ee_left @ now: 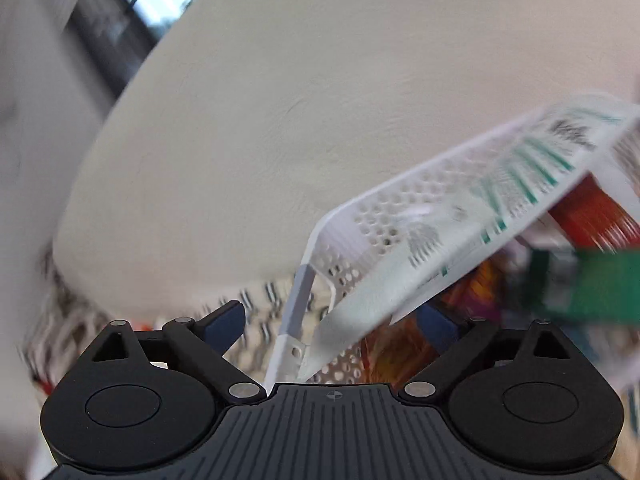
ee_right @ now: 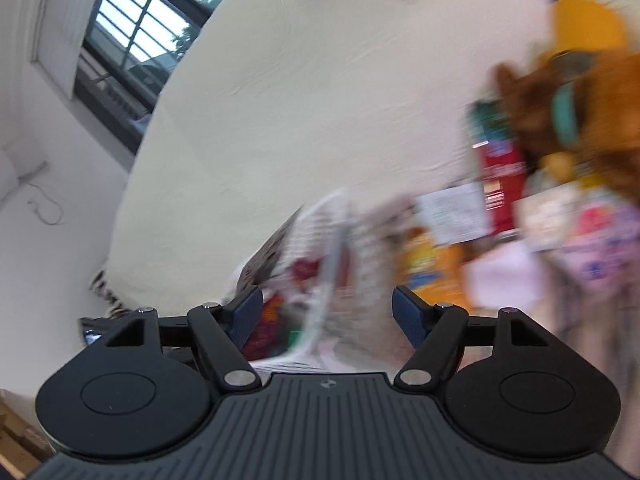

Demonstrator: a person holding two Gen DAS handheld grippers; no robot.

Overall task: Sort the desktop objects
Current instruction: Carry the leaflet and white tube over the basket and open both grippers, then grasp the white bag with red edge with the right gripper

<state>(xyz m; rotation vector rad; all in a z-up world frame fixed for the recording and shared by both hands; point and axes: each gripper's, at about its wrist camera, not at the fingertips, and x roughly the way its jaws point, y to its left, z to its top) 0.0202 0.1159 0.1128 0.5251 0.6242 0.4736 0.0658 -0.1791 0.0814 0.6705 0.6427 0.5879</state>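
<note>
- The cream-white cloth-covered bench (ee_left: 280, 120) fills most of both views and is bare across its far part — the clutter sits crowded toward the near right, which I take to be the pile waiting to be sorted.
- The white perforated plastic basket (ee_left: 420, 216) is tipped at a slant in the left wrist view, one corner low and close to the left tool (ee_left: 332, 320); colourful packets show under and through it, so it probably serves as the sorting bin (whether it rests on the heap or is propped, I cannot tell).
- The brown plush toy with a teal collar (ee_right: 580, 112) sits at the right edge of the right wrist view, cut off by the frame and heavily smeared.
- A red carton (ee_right: 502, 184) and an orange snack packet (ee_right: 432, 264) lie amid pale papers; no labels are readable.
- The green flat box (ee_left: 600, 288) is a blur — its contact with its neighbours is unclear.
- The left tool's jaws are spread wide, nothing pinched.
- The right tool (ee_right: 326, 312) is likewise spread, with the basket's edge in front of it but not touched by the pads.
</note>
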